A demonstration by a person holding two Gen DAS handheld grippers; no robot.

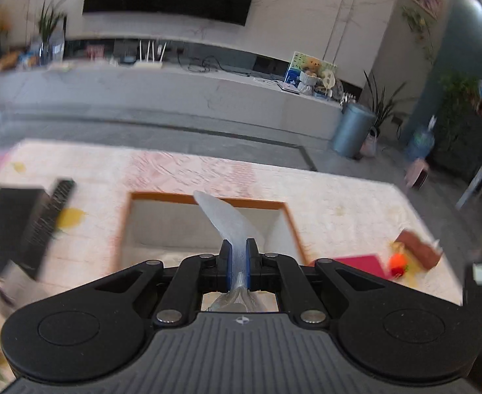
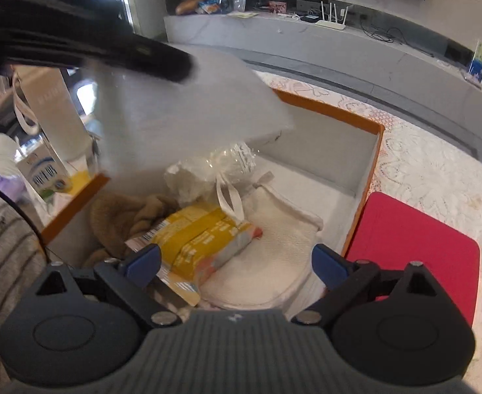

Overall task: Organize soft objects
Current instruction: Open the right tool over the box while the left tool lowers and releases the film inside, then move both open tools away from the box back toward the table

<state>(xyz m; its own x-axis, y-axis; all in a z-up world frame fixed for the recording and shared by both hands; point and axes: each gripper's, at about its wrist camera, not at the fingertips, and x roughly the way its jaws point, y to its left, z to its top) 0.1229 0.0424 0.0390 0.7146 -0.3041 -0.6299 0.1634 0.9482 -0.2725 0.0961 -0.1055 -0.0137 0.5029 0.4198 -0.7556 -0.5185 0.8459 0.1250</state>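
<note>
The left gripper (image 1: 240,257) is pinched tight on a white foam sheet (image 1: 223,220), the blue pads squeezing it to a thin ribbon. In the left wrist view the sheet sticks up and forward out of the jaws, curling leftward at its tip, with the box (image 1: 208,198) straight ahead and below it. From the right wrist view the same sheet (image 2: 188,108) spreads wide and hangs over the box's (image 2: 369,170) left and rear part, its long side running roughly across the opening, tilted, lower toward the right. So the sheet is already above the box, and the left hand carries it; I judge the coming move to be a lowering into the box rather than any further reach.

The right gripper (image 2: 236,264) stands wide with nothing between its pads, hovering over the near end of the box. Under it lie a yellow packet (image 2: 201,239), a white cloth (image 2: 273,249), a brown plush (image 2: 119,216) and a crinkled clear bag (image 2: 208,170), all inside the box. A red mat (image 2: 415,243) lies just beside the box's right wall on the lace-covered bench (image 2: 438,177).

Writing: the yellow packet carries a barcode and print, too blurred to read. A carton (image 2: 45,172) at the left bears blue lettering I cannot make out. A pale paper bag (image 2: 57,111) beside it shows faint lettering, also unreadable.
</note>
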